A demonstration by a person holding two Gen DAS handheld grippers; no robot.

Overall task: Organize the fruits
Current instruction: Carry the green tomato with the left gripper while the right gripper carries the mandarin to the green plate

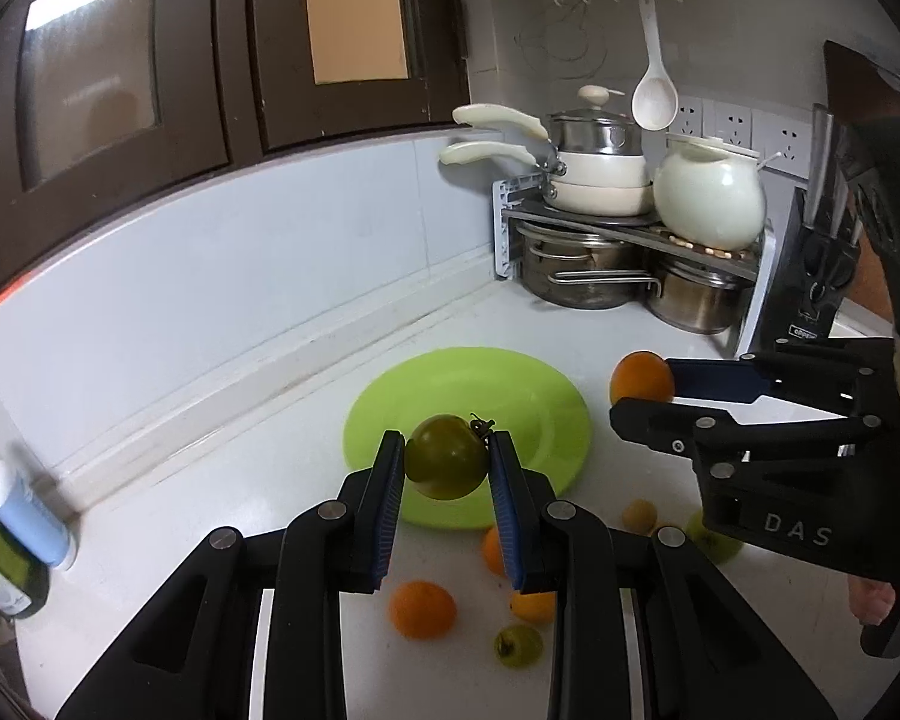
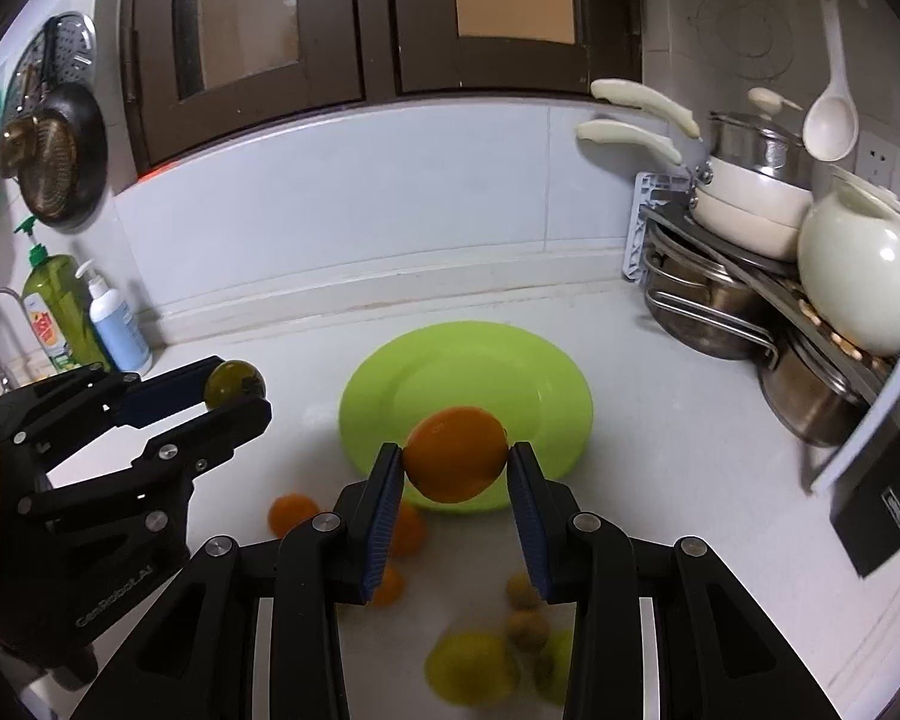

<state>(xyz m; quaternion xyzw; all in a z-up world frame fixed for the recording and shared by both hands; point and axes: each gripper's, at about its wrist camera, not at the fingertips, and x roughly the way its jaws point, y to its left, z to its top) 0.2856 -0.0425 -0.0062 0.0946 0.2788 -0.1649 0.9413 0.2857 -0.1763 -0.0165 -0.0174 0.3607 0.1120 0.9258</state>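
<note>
My left gripper (image 1: 446,456) is shut on a green tomato (image 1: 447,457) with a dark stem, held above the near edge of the lime green plate (image 1: 510,384). My right gripper (image 2: 455,462) is shut on an orange (image 2: 456,462), also raised over the near rim of the plate (image 2: 468,372). Each gripper shows in the other's view: the right gripper (image 1: 642,387) with its orange (image 1: 641,384) to the right of the plate, the left gripper (image 2: 234,390) with its tomato (image 2: 234,387) to the left. The plate holds nothing.
Loose fruit lies on the white counter near me: oranges (image 1: 422,609), a small green tomato (image 1: 518,646), small brownish fruits (image 2: 525,627), a yellow-green fruit (image 2: 468,669). A rack of pots (image 1: 618,222) and a knife block (image 1: 822,276) fill the back right corner. Soap bottles (image 2: 84,318) stand at left.
</note>
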